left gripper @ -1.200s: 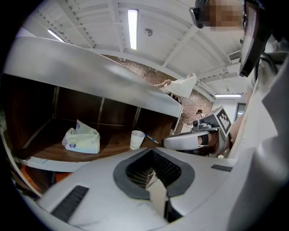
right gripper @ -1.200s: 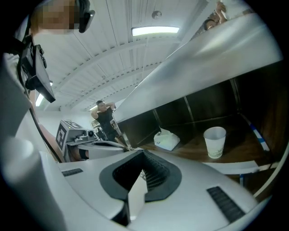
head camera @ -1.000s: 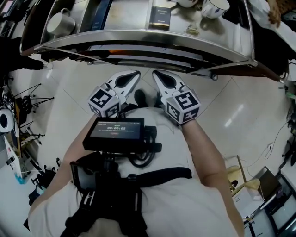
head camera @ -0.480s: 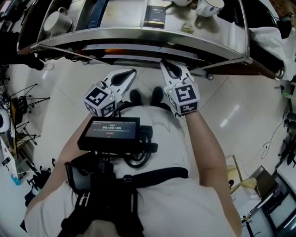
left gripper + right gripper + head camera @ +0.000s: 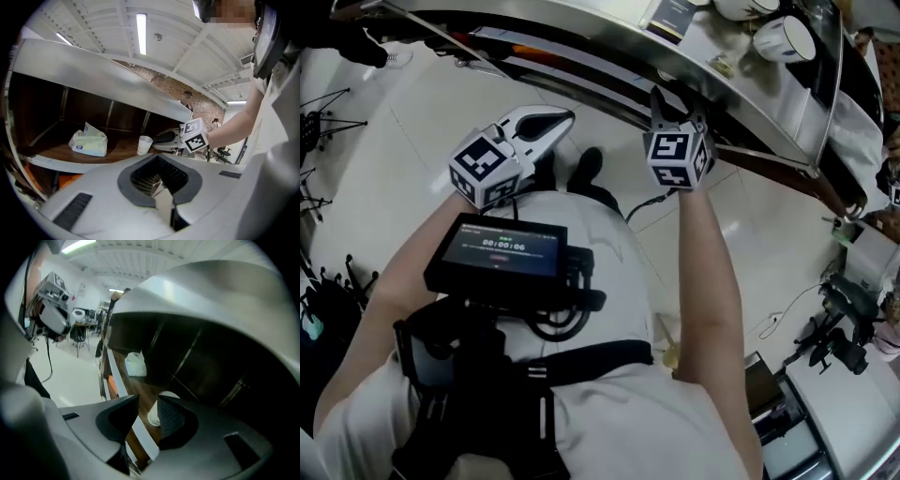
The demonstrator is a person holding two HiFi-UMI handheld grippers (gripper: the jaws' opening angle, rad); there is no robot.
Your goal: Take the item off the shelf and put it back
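A white paper cup stands on the brown wooden shelf board. In the right gripper view it shows through the gap just past my jaws. My right gripper is opening, and its pads do not press on the cup. In the head view the right gripper reaches under the metal shelf top, which hides its tips. In the left gripper view the cup sits just left of the right gripper's marker cube. My left gripper is shut and empty, held back near my body.
A tissue pack lies on the same board, left of the cup. On the metal top stand a white mug and a dark box. White tiled floor spreads below, with tripods and gear at the left edge.
My right gripper has moved forward and up, its tips now under the shelf top. The left gripper stays low by my body. The head view has swung, so the shelf runs diagonally.
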